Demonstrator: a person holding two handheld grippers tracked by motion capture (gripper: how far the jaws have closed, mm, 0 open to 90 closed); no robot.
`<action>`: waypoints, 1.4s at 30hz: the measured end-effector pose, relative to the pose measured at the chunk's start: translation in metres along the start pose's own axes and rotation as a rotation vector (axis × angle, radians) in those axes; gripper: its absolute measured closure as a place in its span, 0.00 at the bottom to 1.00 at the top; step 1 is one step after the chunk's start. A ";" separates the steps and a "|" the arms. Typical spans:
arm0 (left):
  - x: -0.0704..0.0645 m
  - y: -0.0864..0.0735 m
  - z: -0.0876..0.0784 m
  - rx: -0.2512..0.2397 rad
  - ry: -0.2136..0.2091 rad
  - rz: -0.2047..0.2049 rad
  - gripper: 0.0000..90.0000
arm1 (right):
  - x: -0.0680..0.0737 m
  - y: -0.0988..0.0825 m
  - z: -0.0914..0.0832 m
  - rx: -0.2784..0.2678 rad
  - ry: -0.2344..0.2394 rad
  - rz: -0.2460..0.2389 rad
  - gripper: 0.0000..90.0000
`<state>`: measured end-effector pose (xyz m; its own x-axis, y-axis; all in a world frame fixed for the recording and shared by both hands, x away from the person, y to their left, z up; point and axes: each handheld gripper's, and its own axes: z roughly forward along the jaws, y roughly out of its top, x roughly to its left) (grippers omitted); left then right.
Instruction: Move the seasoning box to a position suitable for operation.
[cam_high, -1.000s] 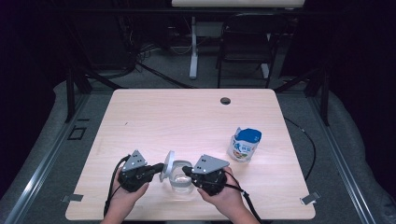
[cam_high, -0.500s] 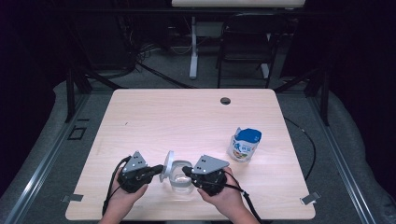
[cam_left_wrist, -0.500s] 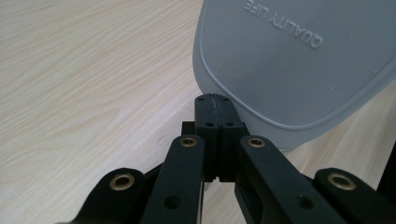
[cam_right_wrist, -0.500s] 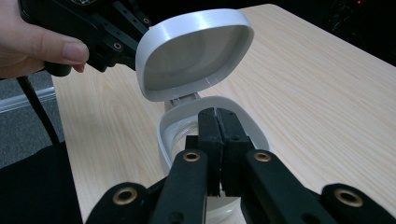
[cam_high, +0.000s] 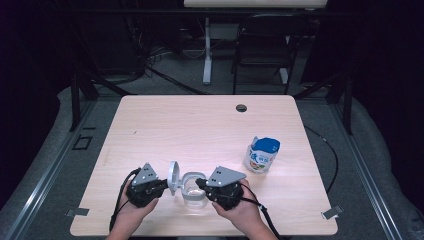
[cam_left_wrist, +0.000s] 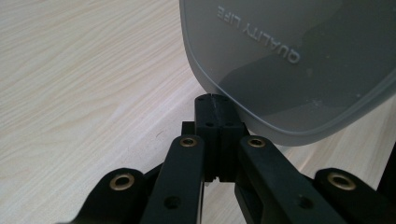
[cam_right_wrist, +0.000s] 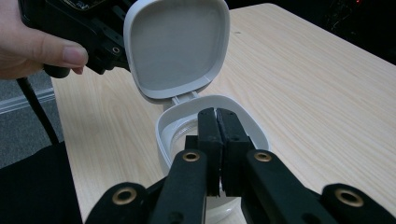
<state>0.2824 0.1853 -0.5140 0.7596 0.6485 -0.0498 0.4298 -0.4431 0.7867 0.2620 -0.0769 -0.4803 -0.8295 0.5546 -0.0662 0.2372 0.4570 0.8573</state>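
Pale wood table (cam_high: 165, 130) ran under me, dark room behind. My left gripper (cam_left_wrist: 211, 105) was closed, its tip against the hinged lid (cam_right_wrist: 175, 46), propping it upright so the clear container (cam_right_wrist: 205, 135) near the table's front edge stayed open. My right gripper (cam_right_wrist: 217, 116), closed too, pressed on the rim, probably steadying it. Contents were hard to read; a blue-topped pouch (cam_high: 262, 154) stood apart.

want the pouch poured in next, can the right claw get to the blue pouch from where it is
Probably yes: the right claw, shut at the rim of the open container, has bare table between it and the blue pouch standing to its right.
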 end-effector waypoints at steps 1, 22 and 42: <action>0.000 0.000 0.000 -0.002 0.000 -0.005 1.00 | 0.000 0.000 0.000 -0.001 0.001 0.001 0.99; 0.008 -0.006 -0.004 -0.021 0.028 -0.052 0.95 | -0.002 -0.007 -0.005 0.000 -0.009 0.017 0.96; 0.020 -0.015 -0.011 -0.068 0.102 -0.136 0.69 | -0.002 -0.019 -0.017 -0.007 -0.063 0.022 0.77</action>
<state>0.2859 0.2120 -0.5197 0.6420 0.7604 -0.0984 0.4882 -0.3064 0.8172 0.2506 -0.0989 -0.4875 -0.7907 0.6070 -0.0793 0.2512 0.4398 0.8623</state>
